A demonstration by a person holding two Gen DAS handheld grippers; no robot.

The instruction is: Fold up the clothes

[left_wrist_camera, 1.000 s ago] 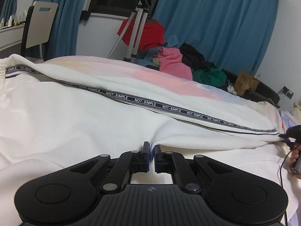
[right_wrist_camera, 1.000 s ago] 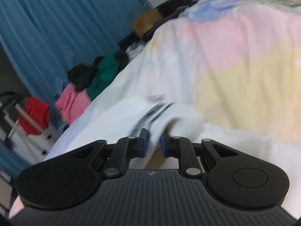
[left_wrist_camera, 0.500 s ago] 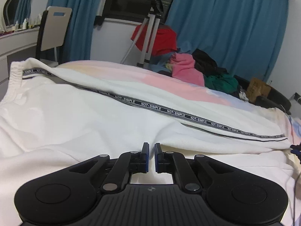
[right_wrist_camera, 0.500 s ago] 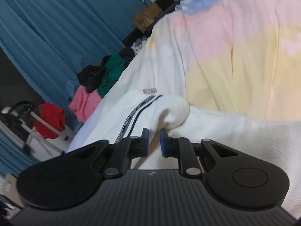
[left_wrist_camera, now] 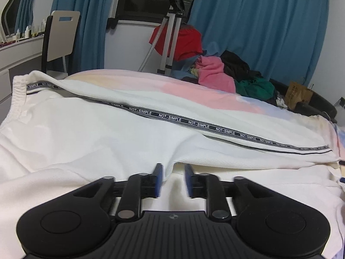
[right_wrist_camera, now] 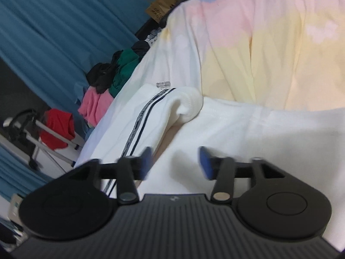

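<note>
Both your tongs are opening with nothing pinched: left tongs over the fold edge, right tongs near the cuff. The white track pants lie doubled on the bed; snag a pad pulling away and the top leg slides off.

Behind your pastel pink-and-yellow bedsheet: blue curtains, a silver tripod stand left of them, beige chair further left.

Left gripper and right gripper pointed forward and downward — jaws of both opening, nothing pinched between the pads.
</note>
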